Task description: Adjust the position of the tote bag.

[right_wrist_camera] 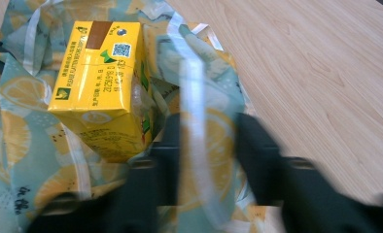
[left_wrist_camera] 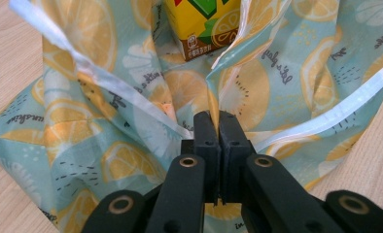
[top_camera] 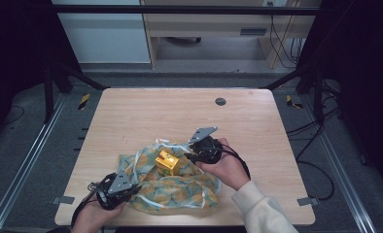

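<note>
Pale teal cloth (top_camera: 180,187) patterned with yellow-orange lemon slices and white trim, bright yellow drink carton (top_camera: 168,162) with brown patch and green marks, light woodgrain table (top_camera: 146,111)

The tabletop (top_camera: 146,109) is light wood with rounded corners and a small dark round cap (top_camera: 220,101) near its far edge. It stands on a grey floor (top_camera: 34,160) inside a black metal frame (top_camera: 180,9), with a crossbar overhead and slanted struts at both far corners. Silver rails (top_camera: 26,162) run along the floor at either side. Beyond the tabletop stand a white panel (top_camera: 102,31) and a light wooden desk (top_camera: 214,24). Black cables (top_camera: 282,41) hang at the far right. Both flanks are dark.
</note>
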Action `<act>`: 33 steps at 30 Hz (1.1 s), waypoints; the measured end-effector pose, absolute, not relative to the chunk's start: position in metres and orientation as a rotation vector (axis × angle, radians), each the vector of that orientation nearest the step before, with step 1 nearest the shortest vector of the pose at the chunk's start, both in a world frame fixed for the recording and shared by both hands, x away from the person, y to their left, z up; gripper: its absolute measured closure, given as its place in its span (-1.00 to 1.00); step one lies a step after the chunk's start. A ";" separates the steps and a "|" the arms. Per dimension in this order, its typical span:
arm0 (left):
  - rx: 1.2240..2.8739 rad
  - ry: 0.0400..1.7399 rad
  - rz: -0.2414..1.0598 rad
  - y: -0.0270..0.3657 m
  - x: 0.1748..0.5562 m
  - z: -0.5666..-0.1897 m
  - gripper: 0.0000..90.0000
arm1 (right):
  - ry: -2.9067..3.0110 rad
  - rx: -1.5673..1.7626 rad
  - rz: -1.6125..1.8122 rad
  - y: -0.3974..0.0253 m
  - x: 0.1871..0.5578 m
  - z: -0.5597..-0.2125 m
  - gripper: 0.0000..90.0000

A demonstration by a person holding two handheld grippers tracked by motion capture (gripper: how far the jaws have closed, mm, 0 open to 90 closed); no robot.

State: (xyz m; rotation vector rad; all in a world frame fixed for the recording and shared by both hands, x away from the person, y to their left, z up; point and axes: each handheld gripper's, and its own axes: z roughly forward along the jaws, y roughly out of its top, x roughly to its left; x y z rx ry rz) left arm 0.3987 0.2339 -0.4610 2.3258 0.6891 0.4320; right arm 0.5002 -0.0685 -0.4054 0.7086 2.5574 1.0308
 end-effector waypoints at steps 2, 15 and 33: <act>2.324 0.683 0.439 0.234 0.399 -0.460 0.97 | 2.546 0.705 1.057 -0.064 0.509 -0.400 0.92; 2.383 0.656 0.472 0.227 0.401 -0.463 0.99 | 2.474 0.877 1.134 -0.059 0.576 -0.400 1.00; 2.440 0.700 0.510 0.231 0.399 -0.469 1.00 | 2.470 1.091 0.953 -0.057 0.614 -0.448 1.00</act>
